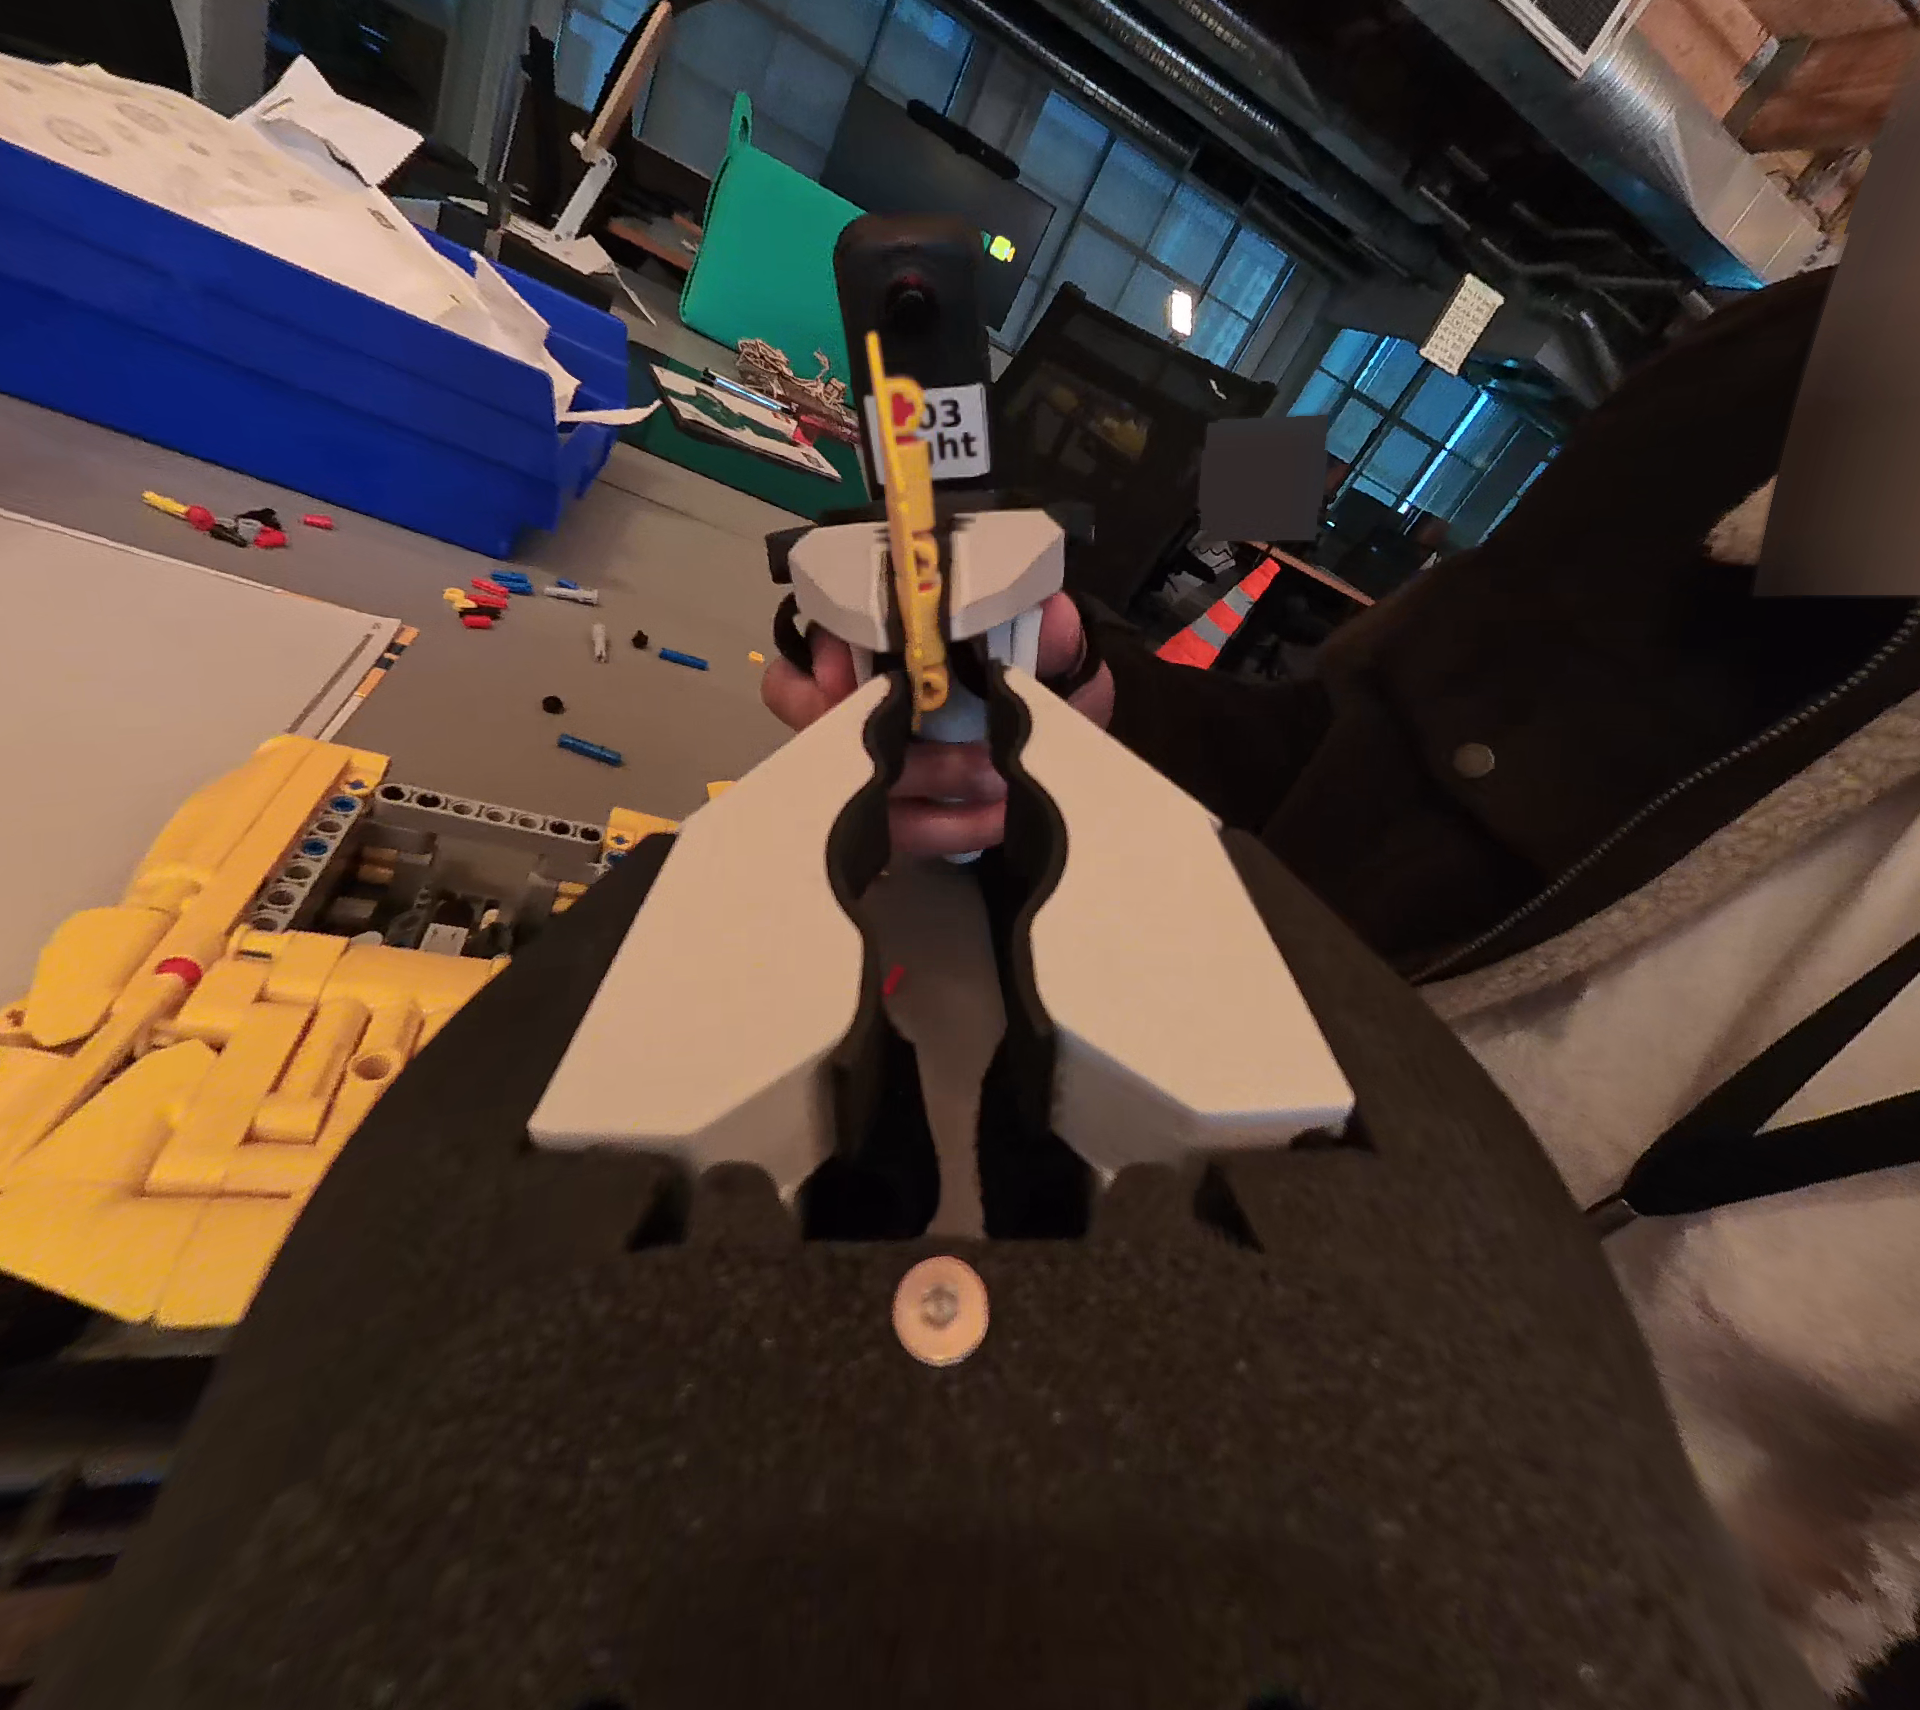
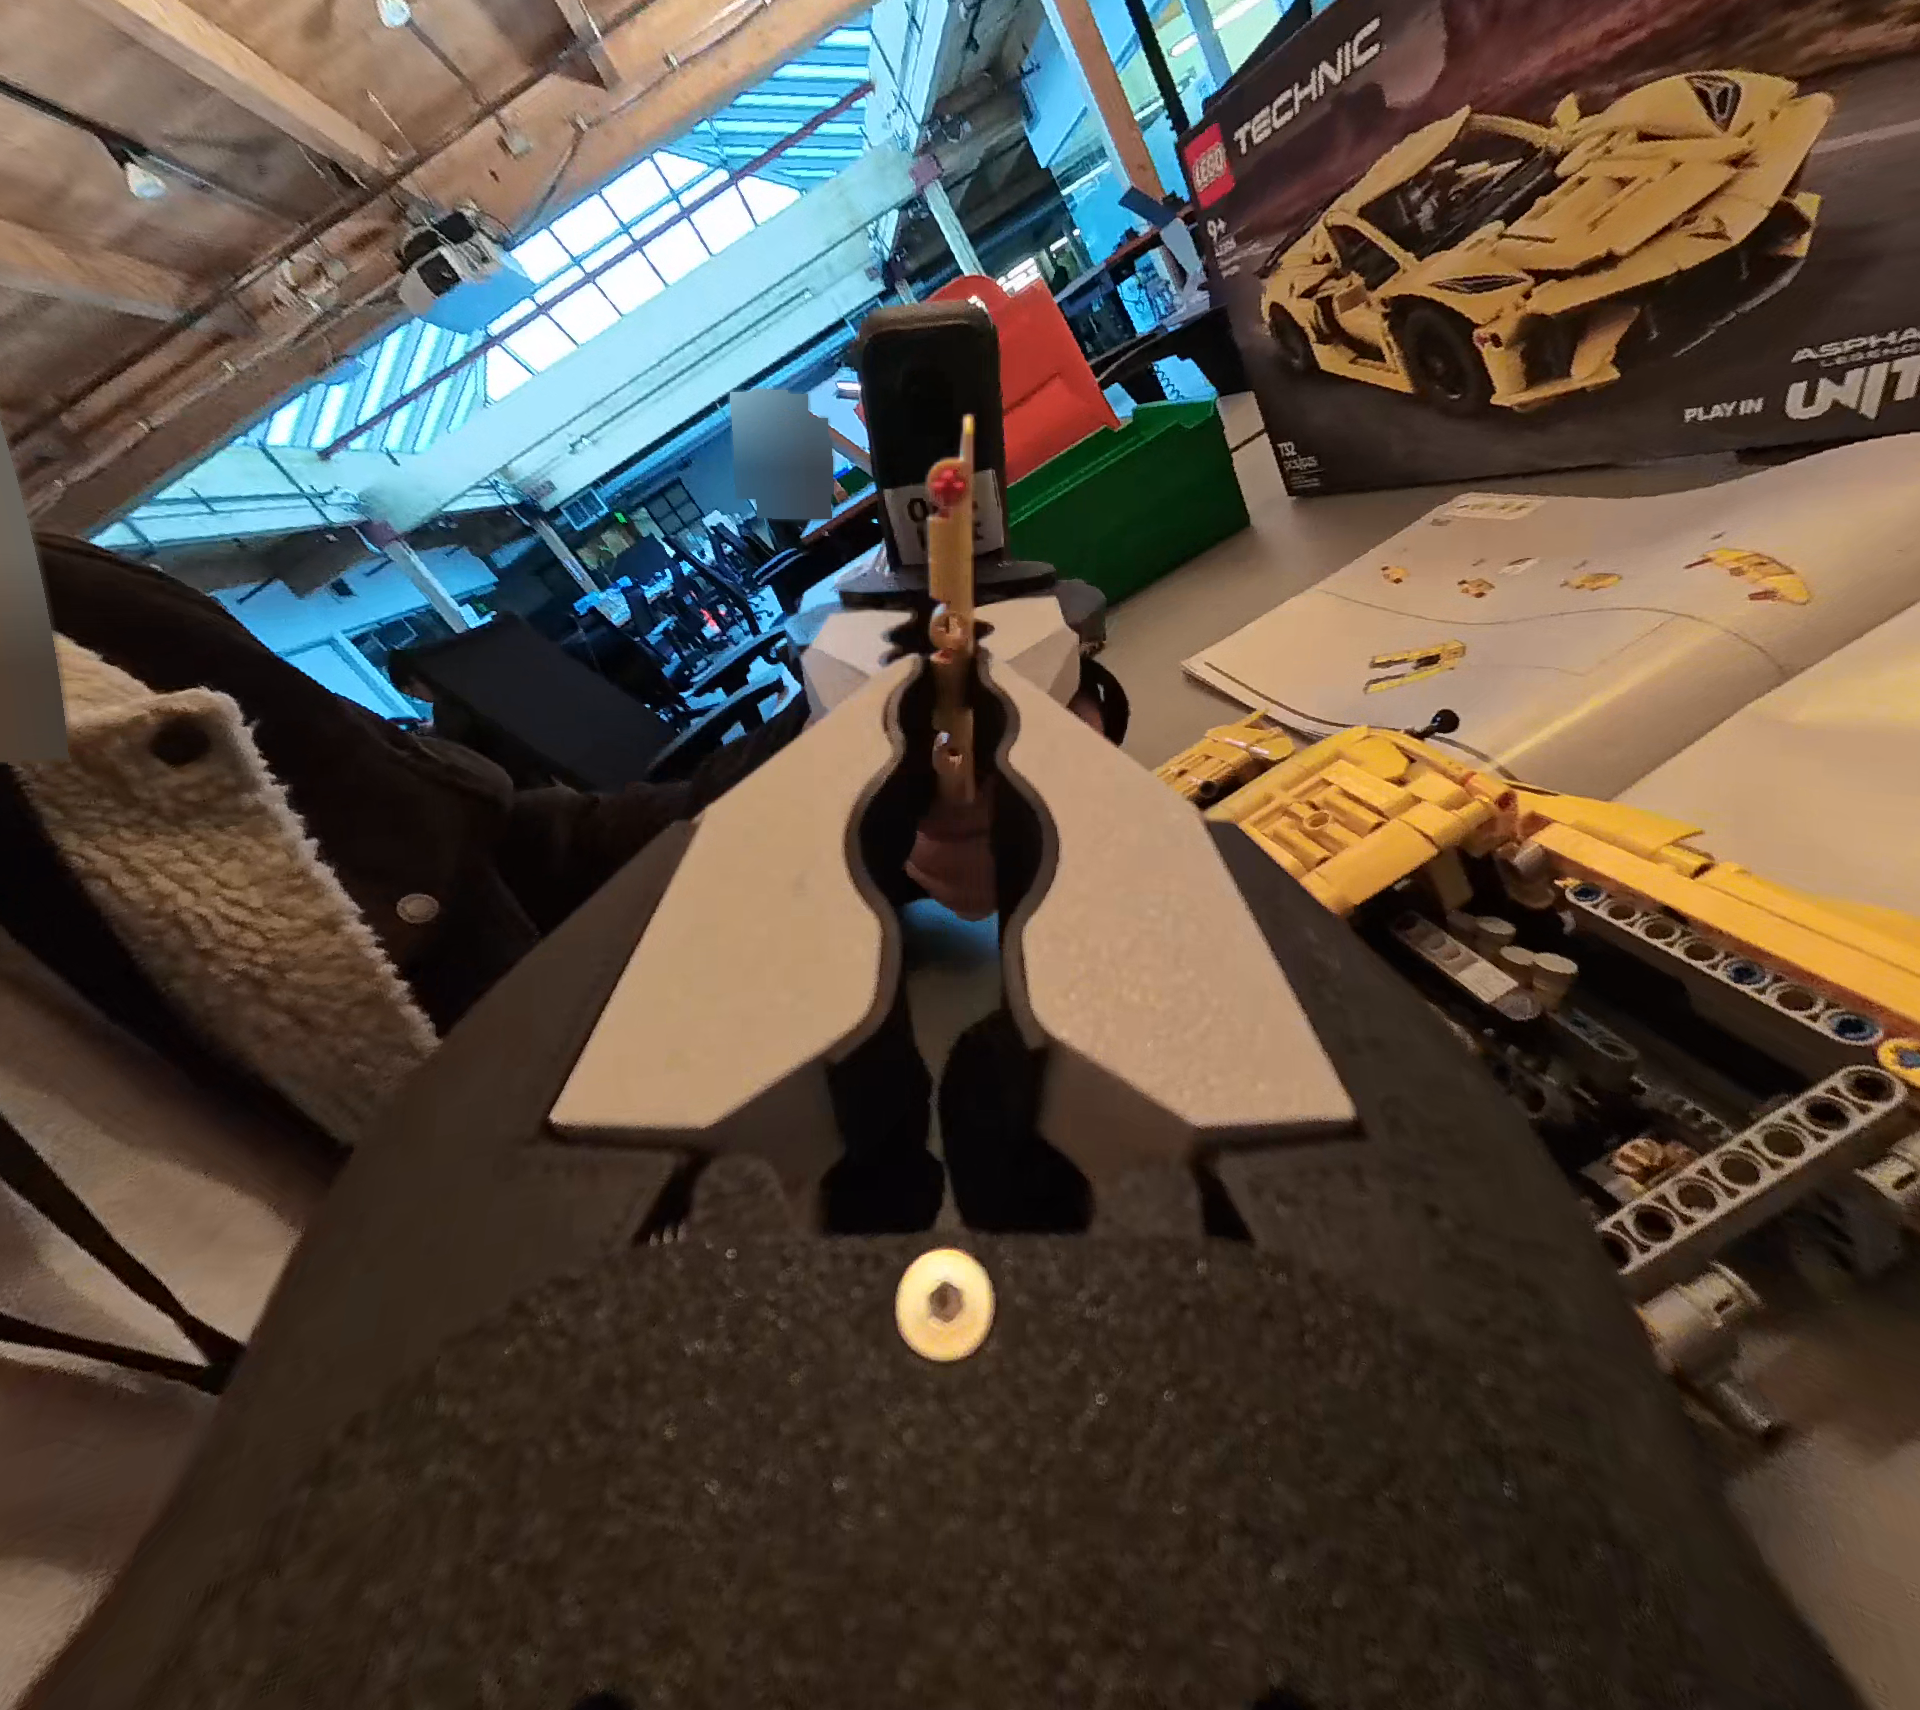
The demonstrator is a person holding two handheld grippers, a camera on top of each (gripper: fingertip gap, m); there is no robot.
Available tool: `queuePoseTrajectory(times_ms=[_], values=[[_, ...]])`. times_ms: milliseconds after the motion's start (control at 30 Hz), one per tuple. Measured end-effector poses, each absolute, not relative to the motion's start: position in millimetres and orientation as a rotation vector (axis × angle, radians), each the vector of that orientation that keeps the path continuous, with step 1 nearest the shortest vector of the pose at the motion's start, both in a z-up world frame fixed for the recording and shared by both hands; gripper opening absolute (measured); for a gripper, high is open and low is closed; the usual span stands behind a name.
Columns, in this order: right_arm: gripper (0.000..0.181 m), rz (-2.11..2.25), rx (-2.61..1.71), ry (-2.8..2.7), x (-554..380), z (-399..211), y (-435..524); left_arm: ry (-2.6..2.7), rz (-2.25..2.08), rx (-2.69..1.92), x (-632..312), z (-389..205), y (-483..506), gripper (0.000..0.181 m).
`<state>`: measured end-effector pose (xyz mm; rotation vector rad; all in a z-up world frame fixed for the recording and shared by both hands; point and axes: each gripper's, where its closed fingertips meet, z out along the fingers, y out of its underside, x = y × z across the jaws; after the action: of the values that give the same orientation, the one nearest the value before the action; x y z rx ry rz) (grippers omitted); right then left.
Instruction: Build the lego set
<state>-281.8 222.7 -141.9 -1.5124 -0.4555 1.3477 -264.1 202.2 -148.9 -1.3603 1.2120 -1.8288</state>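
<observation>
A thin yellow lego piece (image 1: 912,538) with a red pin (image 1: 902,410) at its top is held upright in the air between my two grippers, which face each other. My right gripper (image 2: 949,673) is shut on the yellow piece (image 2: 951,559) around its middle. My left gripper (image 1: 943,684) has its jaws a little apart, with the piece's lower end between the tips and a gap on one side. The part-built yellow car (image 1: 208,1037) lies on the table below, and it also shows in the right wrist view (image 2: 1403,808).
Loose small pins (image 1: 488,600) are scattered on the grey table. A blue bin (image 1: 260,351) with papers stands behind them. The instruction booklet (image 2: 1507,600), the set's box (image 2: 1558,206) and a green bin (image 2: 1132,497) stand beyond the car. A person's coat (image 2: 208,829) is close by. Only a small space, under 4 cm, lies between the two pairs of fingers.
</observation>
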Motion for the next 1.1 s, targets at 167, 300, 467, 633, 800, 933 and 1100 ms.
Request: queuePoseTrajectory(times_ms=[167,300,467,633,800,933,1100], values=[[0.006,1.327,-1.548,-0.487,-283.2,-146.2,222.0,1.205,-1.800,-1.372,-263.6,-150.8,205.1,0.009],[0.007,1.342,-1.547,-0.475,-281.7,-145.6,222.3,1.225,-1.759,-1.374,-263.6,-153.2,205.9,0.007],[0.007,1.366,-1.540,-0.494,-284.5,-143.9,218.7,1.257,-1.726,-1.337,-266.1,-152.9,203.0,0.006],[0.029,1.122,-1.577,-0.680,-260.2,-151.0,206.1,1.239,-1.741,-1.295,-273.7,-142.8,204.7,0.006],[0.024,0.618,-1.989,-1.154,-220.4,-249.7,154.4,1.170,-1.748,-1.308,-281.3,-133.7,217.5,0.006],[0.021,0.525,-2.094,-1.166,-210.9,-283.3,135.7,1.176,-1.764,-1.313,-279.7,-135.3,215.0,0.006],[0.015,0.462,-2.105,-1.196,-215.3,-298.5,137.1,1.169,-1.823,-1.293,-280.3,-132.8,211.1,0.006]])
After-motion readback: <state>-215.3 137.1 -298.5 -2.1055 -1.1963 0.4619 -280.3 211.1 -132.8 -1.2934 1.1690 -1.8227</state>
